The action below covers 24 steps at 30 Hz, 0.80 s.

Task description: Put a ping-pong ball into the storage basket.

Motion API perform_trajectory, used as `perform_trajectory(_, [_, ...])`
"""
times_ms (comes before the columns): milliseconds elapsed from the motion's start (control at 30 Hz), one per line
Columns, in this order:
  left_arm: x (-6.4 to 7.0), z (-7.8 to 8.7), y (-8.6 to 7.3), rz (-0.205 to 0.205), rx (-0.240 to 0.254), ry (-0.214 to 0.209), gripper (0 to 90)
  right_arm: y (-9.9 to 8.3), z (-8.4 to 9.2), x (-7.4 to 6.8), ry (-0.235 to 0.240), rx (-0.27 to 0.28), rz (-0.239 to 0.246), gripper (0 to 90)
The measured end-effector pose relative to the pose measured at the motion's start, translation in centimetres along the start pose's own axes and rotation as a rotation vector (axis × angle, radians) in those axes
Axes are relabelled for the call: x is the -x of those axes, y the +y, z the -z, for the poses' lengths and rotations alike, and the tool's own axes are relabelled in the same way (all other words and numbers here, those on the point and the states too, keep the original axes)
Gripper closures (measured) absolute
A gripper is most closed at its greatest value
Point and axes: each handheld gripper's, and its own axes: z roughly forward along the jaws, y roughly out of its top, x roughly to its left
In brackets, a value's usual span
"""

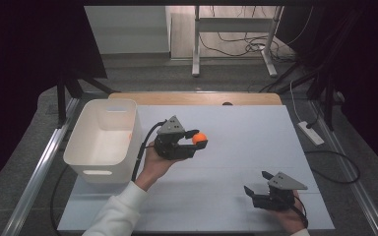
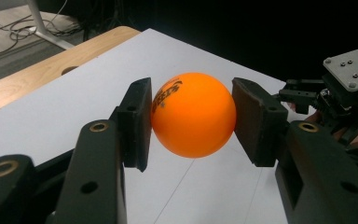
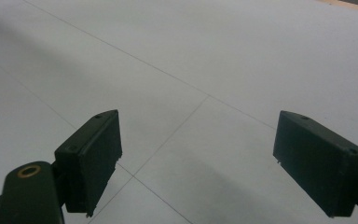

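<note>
Left gripper (image 1: 193,141) clamps orange ball (image 1: 200,138) between both pads, held above the white sheet (image 1: 236,147), just right of the white bin (image 1: 103,140). Ball: glossy, plain orange, dark print near the left pad, too skewed to read. Right gripper (image 1: 257,184) sits low near the sheet's front right, jaws spread wide, nothing between them. Sheet has thin pencil-like lines, wooden table (image 1: 197,98) edge behind. Dark room, cables (image 1: 236,44) on floor.
</note>
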Motion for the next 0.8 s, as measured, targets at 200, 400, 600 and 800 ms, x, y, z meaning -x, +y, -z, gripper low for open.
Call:
perform_trajectory(200, [-0.2,1.0,0.3,0.003,0.016,0.013,50.4,0.0,0.0,0.0,-0.004,-0.002,0.002,14.9])
perform_trajectory(400, [-0.5,1.6,0.5,0.006,0.028,0.031,50.4,0.0,0.0,0.0,-0.007,-0.003,0.002,14.9])
perform_trajectory(600, [-0.7,2.2,0.7,0.009,0.034,0.046,50.4,0.0,0.0,0.1,-0.011,-0.002,-0.001,14.9])
perform_trajectory(800, [-0.9,2.7,0.8,0.008,0.028,0.064,50.4,0.0,0.0,0.1,-0.011,0.0,-0.003,14.9])
